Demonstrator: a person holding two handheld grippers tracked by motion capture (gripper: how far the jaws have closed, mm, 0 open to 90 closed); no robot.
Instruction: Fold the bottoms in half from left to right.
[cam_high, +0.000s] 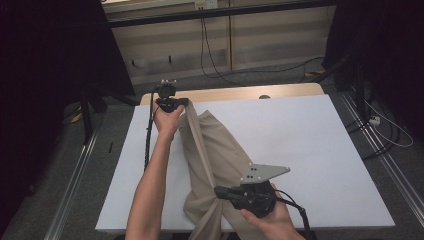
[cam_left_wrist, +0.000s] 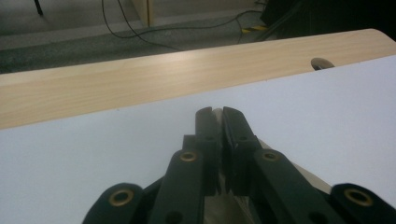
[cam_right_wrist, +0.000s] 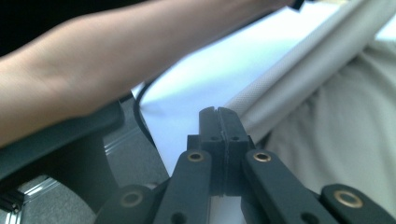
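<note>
A white worktop (cam_high: 300, 150) with a wooden far edge stands on a grey floor (cam_high: 280, 75) where cables run. A beige cloth (cam_high: 220, 155) lies left of centre. The left tool (cam_high: 184, 102) pinches its far end and the right tool (cam_high: 218, 191) pinches its near end. The left gripper view shows a hole (cam_left_wrist: 320, 63) in the wooden edge, seen close.

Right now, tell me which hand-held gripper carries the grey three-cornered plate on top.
The right hand-held gripper, at the near table edge, gripping the beige cloth. The left hand-held gripper, at the far end, has none.
</note>
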